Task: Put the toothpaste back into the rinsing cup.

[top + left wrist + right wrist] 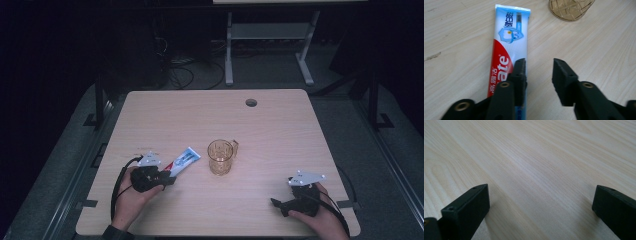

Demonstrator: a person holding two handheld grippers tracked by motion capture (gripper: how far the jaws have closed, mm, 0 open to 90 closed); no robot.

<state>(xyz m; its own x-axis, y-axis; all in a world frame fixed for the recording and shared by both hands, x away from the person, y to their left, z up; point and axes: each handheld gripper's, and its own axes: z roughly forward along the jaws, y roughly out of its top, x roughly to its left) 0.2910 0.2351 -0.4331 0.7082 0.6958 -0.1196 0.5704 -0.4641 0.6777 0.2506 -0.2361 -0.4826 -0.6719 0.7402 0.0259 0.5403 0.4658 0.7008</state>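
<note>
R tongs (pixel 540 202) wide apart over bare table (pixel 536 157).

Table (pixel 280 150) lit from above, surroundings dark (tool close-ups slightly soft).

Red-white-blue toothpaste tube (pixel 509 47), flat on table, w/ glass mug (pixel 220 156) nearby

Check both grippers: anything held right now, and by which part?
Nothing is held. The left gripper is open, one jaw over the toothpaste tube, which lies flat on the table. The right gripper is open over bare wood.
</note>
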